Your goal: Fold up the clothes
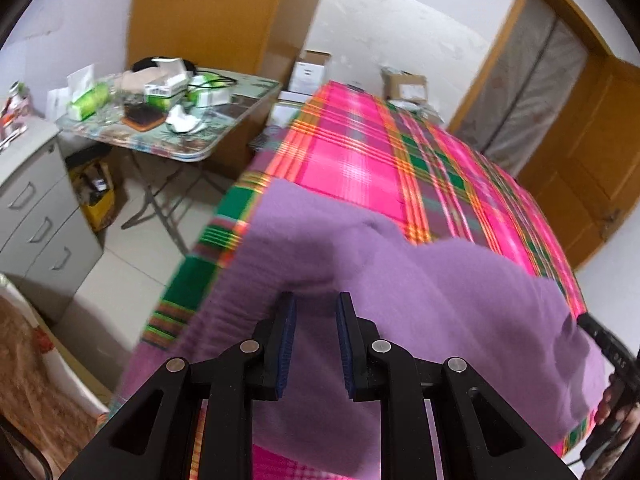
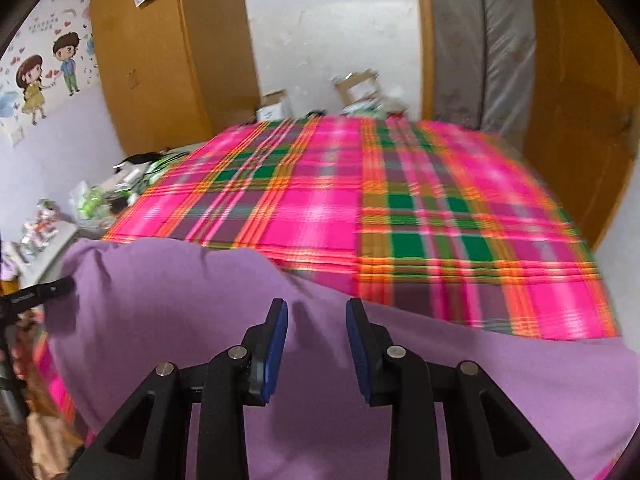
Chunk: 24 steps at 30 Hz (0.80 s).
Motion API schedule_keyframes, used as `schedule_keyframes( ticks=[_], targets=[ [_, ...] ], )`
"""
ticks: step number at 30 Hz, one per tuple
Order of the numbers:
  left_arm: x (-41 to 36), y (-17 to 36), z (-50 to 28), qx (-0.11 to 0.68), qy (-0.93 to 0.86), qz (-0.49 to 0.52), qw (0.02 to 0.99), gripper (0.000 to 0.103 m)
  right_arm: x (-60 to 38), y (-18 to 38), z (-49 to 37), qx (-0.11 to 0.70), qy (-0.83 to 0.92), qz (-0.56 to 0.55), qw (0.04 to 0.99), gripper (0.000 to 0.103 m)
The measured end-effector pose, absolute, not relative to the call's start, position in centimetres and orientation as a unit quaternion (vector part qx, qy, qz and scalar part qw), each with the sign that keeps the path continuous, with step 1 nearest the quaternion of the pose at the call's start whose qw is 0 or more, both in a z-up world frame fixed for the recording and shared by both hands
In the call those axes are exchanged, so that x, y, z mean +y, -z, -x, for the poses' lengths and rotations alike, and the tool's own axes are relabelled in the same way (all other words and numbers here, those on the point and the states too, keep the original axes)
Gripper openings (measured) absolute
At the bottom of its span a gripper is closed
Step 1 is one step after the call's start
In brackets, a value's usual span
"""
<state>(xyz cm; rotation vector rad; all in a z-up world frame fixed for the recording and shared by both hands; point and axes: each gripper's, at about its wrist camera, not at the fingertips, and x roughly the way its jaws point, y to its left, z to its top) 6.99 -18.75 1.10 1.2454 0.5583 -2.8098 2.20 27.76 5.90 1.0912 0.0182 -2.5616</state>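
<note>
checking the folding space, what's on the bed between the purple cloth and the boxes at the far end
Nothing: in the right wrist view the plaid bedsheet runs bare from the purple cloth to the boxes beyond its far edge.

My left black two-finger gripper (image 1: 316,320) and right black two-finger gripper (image 2: 316,328), both angled downward, blue-padded fingers (image 1: 289,332) parted, gripping nothing.

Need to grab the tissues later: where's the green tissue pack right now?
In the left wrist view, the green tissue pack sits upper left on the cluttered folding table, beside the bed.
</note>
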Motion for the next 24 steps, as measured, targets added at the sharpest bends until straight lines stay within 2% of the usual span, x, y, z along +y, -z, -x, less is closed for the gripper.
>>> schedule_keyframes(
  ticks=[10,13,24],
  targets=[
    [-21.1,-4.4,-4.3,0.194,0.904,-0.381,0.02,0.021,27.3,-5.4,1.5,-0.018,0.886,-0.41,0.213,0.031],
    [-21.8,-4.0,-2.4,0.203,0.89,-0.408,0.012,0.036,27.3,-5.4,2.3,-0.032,0.879,-0.421,0.222,0.031],
    [-23.4,-1.2,1.5,0.291,0.821,-0.491,-0.02,0.037,26.0,-4.3,4.9,-0.037,0.853,-0.454,0.254,0.031]
  ],
)
